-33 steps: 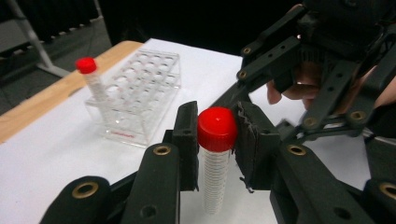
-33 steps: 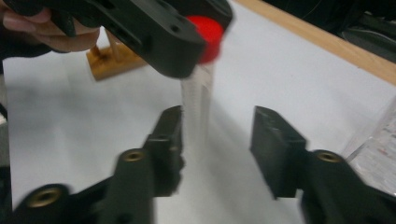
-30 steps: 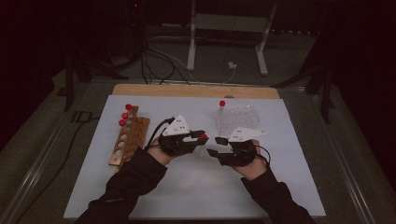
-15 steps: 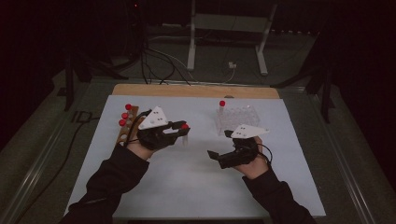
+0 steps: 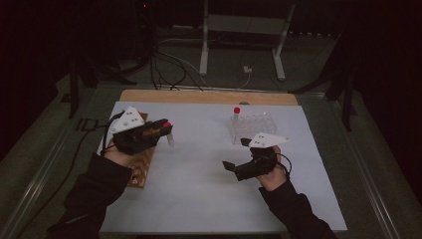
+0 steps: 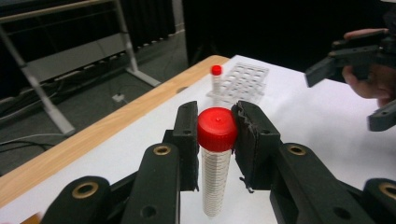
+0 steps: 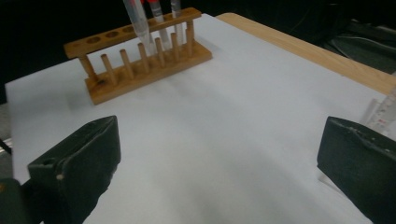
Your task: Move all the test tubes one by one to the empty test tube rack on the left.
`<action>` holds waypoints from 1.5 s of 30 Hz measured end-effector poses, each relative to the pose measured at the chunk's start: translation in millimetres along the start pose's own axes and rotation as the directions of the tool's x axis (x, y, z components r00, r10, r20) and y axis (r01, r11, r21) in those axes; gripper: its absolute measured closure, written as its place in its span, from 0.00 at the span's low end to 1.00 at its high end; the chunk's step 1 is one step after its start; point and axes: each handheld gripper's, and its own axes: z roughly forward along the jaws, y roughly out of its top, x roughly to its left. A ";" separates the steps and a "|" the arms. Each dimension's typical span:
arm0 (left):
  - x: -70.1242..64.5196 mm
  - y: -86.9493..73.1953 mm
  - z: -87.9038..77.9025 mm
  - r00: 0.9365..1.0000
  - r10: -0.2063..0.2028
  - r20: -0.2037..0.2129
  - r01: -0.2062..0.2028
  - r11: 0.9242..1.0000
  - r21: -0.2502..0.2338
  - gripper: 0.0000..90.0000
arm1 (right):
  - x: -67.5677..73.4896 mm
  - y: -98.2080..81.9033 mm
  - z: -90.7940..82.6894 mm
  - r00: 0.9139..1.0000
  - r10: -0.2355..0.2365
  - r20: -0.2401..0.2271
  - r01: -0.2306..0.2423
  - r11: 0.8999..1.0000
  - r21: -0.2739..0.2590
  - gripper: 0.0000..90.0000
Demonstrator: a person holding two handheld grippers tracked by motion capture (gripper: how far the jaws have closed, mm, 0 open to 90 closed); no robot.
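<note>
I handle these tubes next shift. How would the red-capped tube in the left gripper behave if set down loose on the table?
The tube looks round and slim, so it would probably roll. It seems clear and empty, likely light. Its tapered tip suggests it won't stand outside the wooden rack.

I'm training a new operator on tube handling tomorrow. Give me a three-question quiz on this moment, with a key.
1. True or false: the left gripper is shut on a red-capped tube.
2. Multiple choice: what stands in the clear plastic rack? A) nothing B) one red-capped tube C) four tubes
3. Fill in: the right gripper has its fingers ____ with nothing between them.

Key:
1. True. In the left gripper view the fingers press on the tube at and just under its cap.
2. B. One tube stands at the rack's far left corner in the high view.
3. Open. They have just been opening, over bare white table.
</note>
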 end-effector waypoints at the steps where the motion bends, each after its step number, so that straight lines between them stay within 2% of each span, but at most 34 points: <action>1: 2.3 -0.5 -3.2 1.000 -0.004 -0.009 0.004 1.000 0.000 0.80 | -0.3 0.0 0.0 1.000 0.001 0.000 -0.001 1.000 0.000 0.00; 5: 10.0 -4.2 -13.7 0.999 -0.005 -0.043 0.006 1.000 0.007 0.80 | -0.5 -0.2 0.1 1.000 0.004 0.003 -0.004 1.000 -0.002 0.00; 12: 22.8 -14.5 -29.5 0.995 -0.032 -0.099 0.033 0.999 0.013 0.80 | -1.1 0.2 -1.6 1.000 0.002 -0.001 -0.002 1.000 -0.011 0.00; 17: 30.9 -18.8 -41.6 0.990 -0.032 -0.140 0.035 0.999 0.019 0.80 | -1.0 0.3 -1.8 1.000 0.004 -0.003 -0.004 1.000 -0.014 0.00; 23: 41.4 -25.6 -51.9 0.981 -0.049 -0.190 0.053 0.998 0.015 0.80 | -1.7 0.0 -1.2 1.000 0.004 -0.007 -0.004 1.000 -0.010 0.00; 25: 43.9 -28.2 -54.0 0.979 -0.058 -0.196 0.062 0.998 0.012 0.80 | -1.9 -0.1 -1.3 1.000 0.010 -0.010 -0.010 1.000 -0.013 0.00; 33: 54.6 -40.3 -54.7 0.968 -0.076 -0.239 0.084 0.996 0.027 0.80 | -3.1 -0.2 -2.2 1.000 0.009 -0.010 -0.009 1.000 -0.019 0.00; 39: 62.9 -57.1 -51.0 0.959 -0.110 -0.260 0.125 0.991 0.039 0.80 | -4.3 -1.1 -2.3 1.000 0.014 -0.010 -0.015 1.000 -0.017 0.00; 45: 64.1 -70.7 -45.2 0.958 -0.132 -0.256 0.151 0.987 0.054 0.80 | -4.9 -1.6 -1.9 1.000 0.013 -0.009 -0.013 1.000 -0.018 0.00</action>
